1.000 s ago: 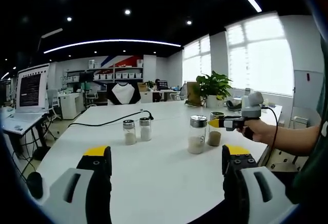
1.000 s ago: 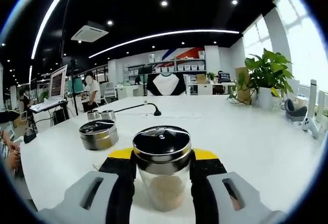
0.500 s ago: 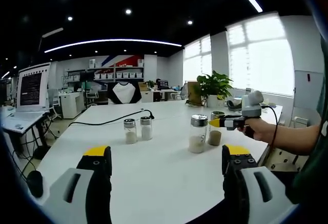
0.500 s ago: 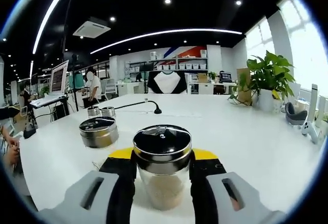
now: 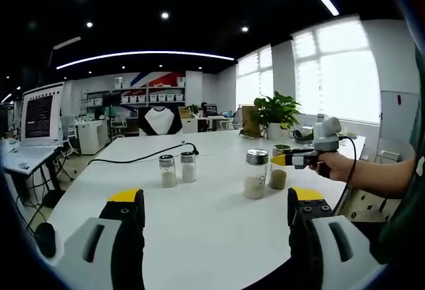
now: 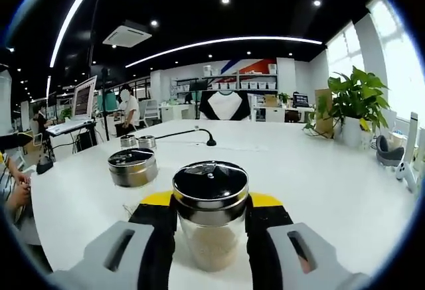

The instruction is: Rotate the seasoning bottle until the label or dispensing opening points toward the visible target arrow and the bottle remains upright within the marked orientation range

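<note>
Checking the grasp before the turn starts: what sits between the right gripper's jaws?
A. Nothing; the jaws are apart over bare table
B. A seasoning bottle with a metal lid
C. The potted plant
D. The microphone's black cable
B: in the right gripper view the right gripper has its jaws closed against the glass sides of the seasoning bottle, metal lid on top.

The left gripper view sits low and back, facing across the white worktop (image 5: pixel 219 230) toward the shelves. The right gripper view sits close against a steel-lidded glass seasoning bottle (image 6: pixel 210 220). Both share that worktop and the potted green plant (image 5: pixel 275 114).
</note>
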`<state>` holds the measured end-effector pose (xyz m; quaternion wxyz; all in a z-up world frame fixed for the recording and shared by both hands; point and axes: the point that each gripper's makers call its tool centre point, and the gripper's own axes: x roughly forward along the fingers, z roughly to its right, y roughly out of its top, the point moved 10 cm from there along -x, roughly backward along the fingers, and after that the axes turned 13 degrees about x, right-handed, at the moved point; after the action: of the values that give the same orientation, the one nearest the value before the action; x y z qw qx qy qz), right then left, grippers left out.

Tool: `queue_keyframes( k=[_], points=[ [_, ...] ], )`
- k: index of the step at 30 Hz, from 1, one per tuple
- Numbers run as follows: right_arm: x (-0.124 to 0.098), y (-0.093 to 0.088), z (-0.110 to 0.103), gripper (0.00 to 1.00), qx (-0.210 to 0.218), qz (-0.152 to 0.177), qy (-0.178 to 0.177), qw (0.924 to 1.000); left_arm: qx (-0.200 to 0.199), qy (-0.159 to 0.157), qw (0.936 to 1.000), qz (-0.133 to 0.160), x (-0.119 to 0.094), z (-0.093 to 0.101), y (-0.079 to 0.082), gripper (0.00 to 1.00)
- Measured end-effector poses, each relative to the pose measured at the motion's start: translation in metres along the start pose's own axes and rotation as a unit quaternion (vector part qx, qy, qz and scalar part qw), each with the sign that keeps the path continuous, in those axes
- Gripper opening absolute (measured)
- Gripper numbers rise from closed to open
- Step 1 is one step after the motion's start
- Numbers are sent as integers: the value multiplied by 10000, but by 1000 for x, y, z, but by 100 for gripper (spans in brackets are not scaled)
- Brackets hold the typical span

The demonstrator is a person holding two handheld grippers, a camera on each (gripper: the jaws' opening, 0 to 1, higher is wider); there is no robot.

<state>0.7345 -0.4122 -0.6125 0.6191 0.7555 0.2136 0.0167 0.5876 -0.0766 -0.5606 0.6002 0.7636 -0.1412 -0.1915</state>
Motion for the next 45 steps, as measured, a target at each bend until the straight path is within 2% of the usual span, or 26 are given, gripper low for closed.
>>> queue_keyframes(
  k=[8, 24, 33, 45],
  points=[
    [-1, 1, 4, 39, -60, -111, 211, 9997, 11, 8, 10000, 1, -1, -1, 1, 94],
    [-2, 7, 15, 39, -239, -458, 894, 9947, 82, -74, 9999, 37, 1, -1, 5, 94],
    [-3, 10, 19, 39, -392, -661, 1374, 9875, 55, -78, 9999, 69, 3, -1, 6, 94],
    [-1, 11, 25, 39, -480, -739, 1833, 9791, 98, -103, 9999, 71, 4, -1, 7, 94]
  ],
)
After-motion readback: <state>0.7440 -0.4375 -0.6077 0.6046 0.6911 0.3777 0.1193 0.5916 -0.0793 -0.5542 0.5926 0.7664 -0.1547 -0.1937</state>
